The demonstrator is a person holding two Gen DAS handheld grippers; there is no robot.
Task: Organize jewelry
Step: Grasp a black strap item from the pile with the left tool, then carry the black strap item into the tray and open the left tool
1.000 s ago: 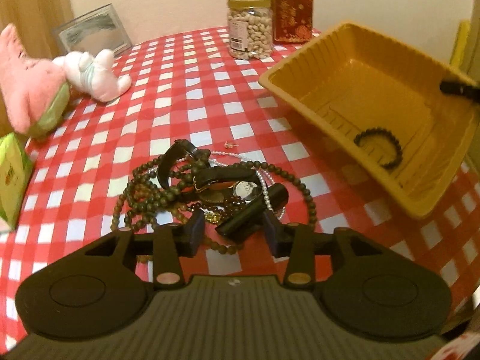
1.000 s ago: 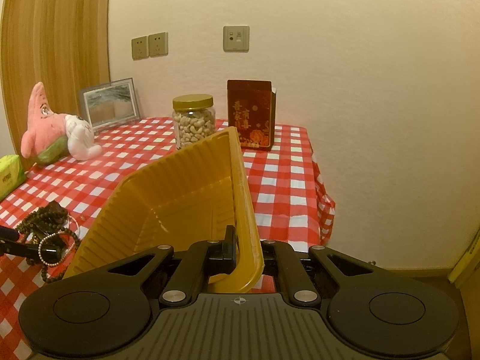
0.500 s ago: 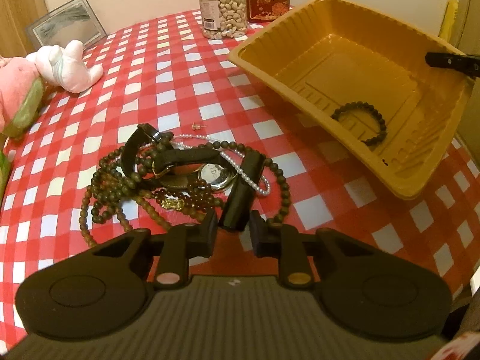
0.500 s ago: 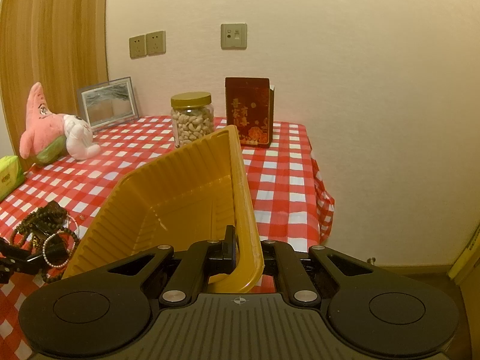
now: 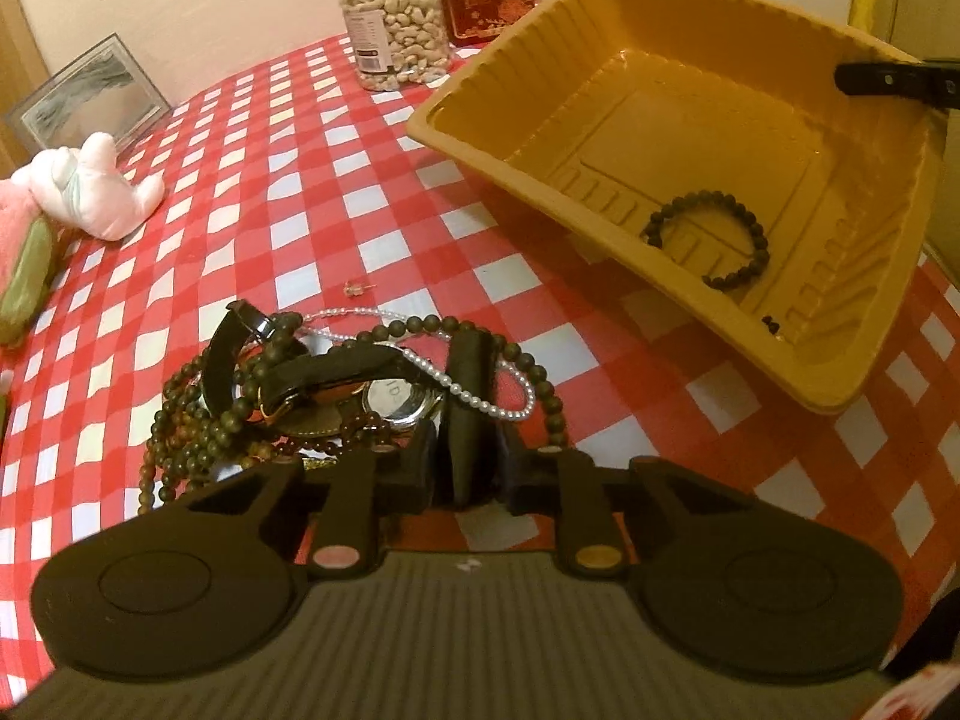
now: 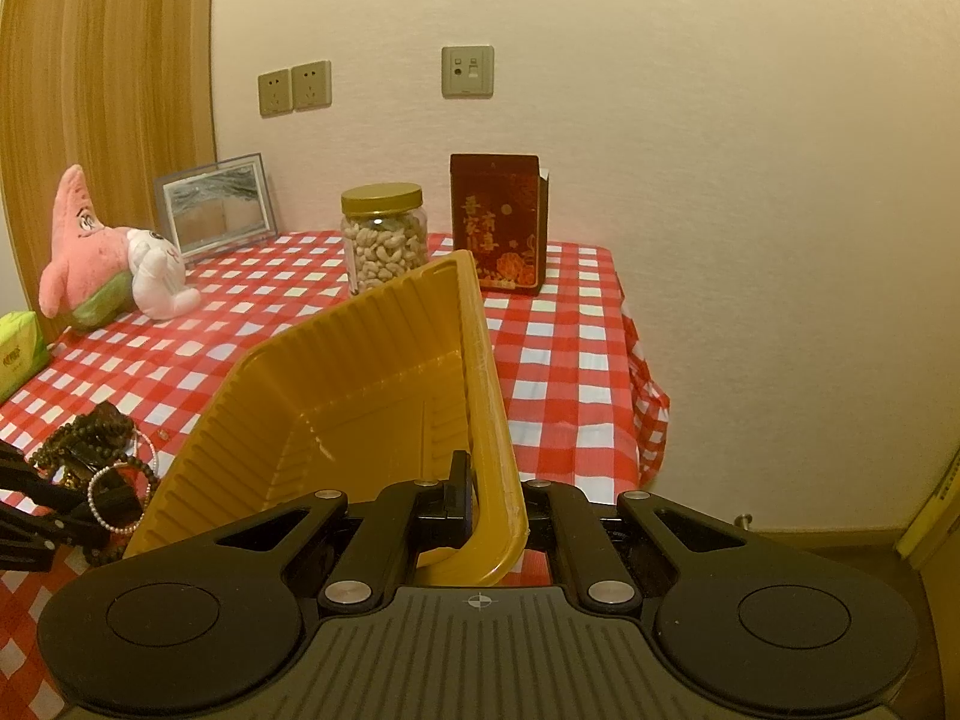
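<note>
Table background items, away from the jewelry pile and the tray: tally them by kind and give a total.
Plush toys: 2
Nut jar: 1
Red tin: 1
Picture frame: 1
Green tissue pack: 1
Total: 6

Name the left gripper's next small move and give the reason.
Probably lift slowly. The left gripper has just been closing, and its jaws now pinch the black watch strap, which is tangled with a white pearl strand and dark wooden beads. The right gripper holds the tilted yellow plastic tray, ready to receive it.
</note>
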